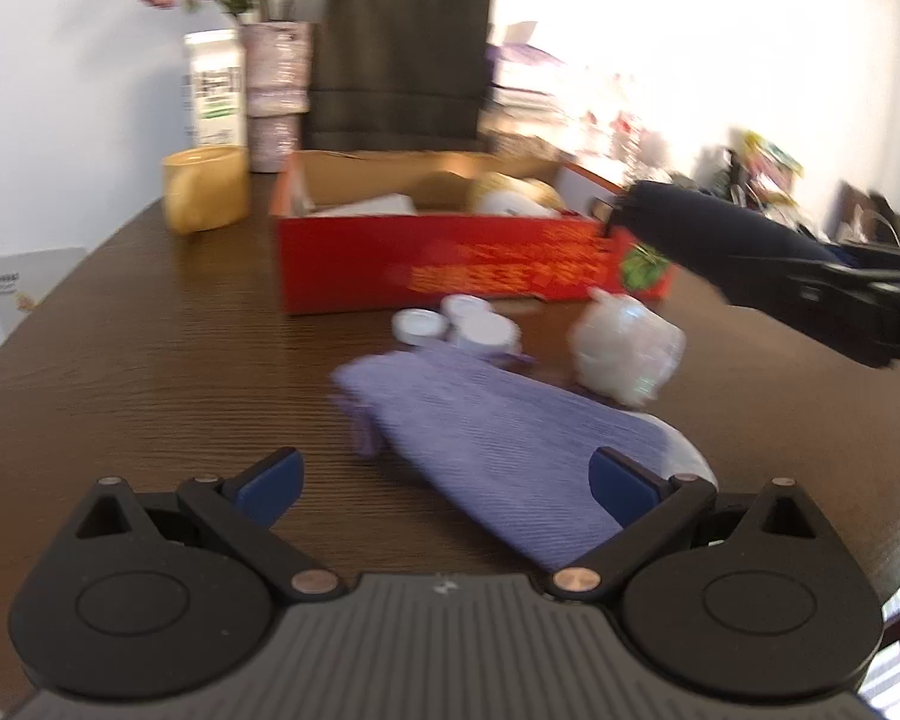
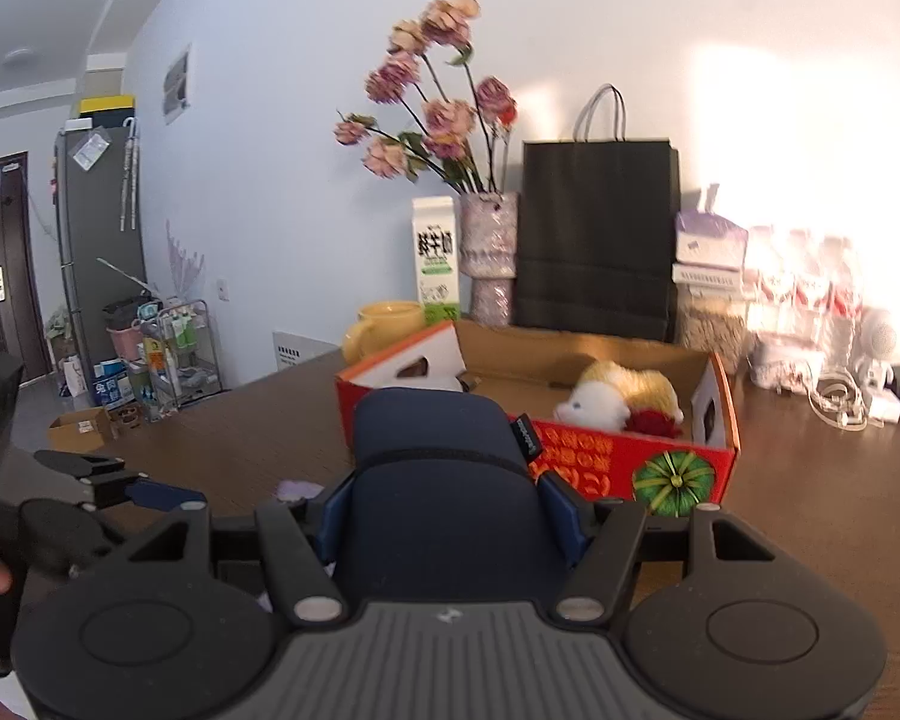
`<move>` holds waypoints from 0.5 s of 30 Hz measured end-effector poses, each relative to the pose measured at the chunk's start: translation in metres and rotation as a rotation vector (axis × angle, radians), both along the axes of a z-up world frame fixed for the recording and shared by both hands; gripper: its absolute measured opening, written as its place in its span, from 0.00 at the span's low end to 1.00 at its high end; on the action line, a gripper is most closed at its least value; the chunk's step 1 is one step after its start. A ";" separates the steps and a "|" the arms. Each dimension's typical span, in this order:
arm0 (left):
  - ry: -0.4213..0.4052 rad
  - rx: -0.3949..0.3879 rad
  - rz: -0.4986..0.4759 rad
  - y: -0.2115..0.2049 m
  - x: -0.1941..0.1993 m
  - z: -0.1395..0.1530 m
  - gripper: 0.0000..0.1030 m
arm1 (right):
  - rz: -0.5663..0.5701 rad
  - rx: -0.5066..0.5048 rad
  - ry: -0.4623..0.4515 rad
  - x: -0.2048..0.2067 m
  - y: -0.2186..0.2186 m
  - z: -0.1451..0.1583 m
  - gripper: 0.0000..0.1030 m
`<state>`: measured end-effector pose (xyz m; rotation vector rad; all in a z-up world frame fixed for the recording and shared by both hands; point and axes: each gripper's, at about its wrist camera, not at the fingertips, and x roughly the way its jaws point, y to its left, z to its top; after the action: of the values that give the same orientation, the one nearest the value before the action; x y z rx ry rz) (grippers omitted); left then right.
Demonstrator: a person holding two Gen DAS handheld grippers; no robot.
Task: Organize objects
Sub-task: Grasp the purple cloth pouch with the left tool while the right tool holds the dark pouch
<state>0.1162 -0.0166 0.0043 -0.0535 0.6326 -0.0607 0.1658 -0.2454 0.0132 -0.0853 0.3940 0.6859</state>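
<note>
On the dark wood counter (image 1: pixel 120 360), going from left to right, a yellow mug (image 1: pixel 206 188) stands near the far edge, with a milk carton (image 1: pixel 215 87) and a vase of pink flowers (image 1: pixel 276 90) behind it. The left hand-held gripper (image 1: pixel 444 483) hovers low over the counter with its blue pads spread wide apart and nothing between them; a folded purple cloth (image 1: pixel 498 438) lies just ahead of it. Beyond the cloth sit small white caps (image 1: pixel 450 324) and a crumpled clear bag (image 1: pixel 627 348). The open red box (image 1: pixel 450 264) holds a plush toy (image 2: pixel 621 399). At the right, the right hand-held gripper (image 2: pixel 450 513) is clamped on a dark blue pouch (image 2: pixel 444 480), held in the air near the box.
</note>
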 end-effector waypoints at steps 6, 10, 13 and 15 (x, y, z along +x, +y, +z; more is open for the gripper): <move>0.056 0.001 -0.005 -0.031 0.024 -0.006 1.00 | -0.028 0.003 0.027 0.017 -0.012 -0.018 0.61; 0.084 0.031 0.021 -0.046 0.043 -0.010 1.00 | -0.053 0.000 0.022 0.029 -0.019 -0.025 0.61; 0.095 0.054 0.057 -0.053 0.051 -0.014 1.00 | -0.074 0.006 0.017 0.037 -0.022 -0.031 0.61; 0.091 0.069 0.068 -0.056 0.054 -0.016 1.00 | -0.085 0.009 0.012 0.041 -0.022 -0.035 0.61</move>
<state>0.1701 -0.0728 -0.0119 -0.0110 0.7232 0.0300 0.2069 -0.2675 -0.0221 -0.0553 0.4036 0.6050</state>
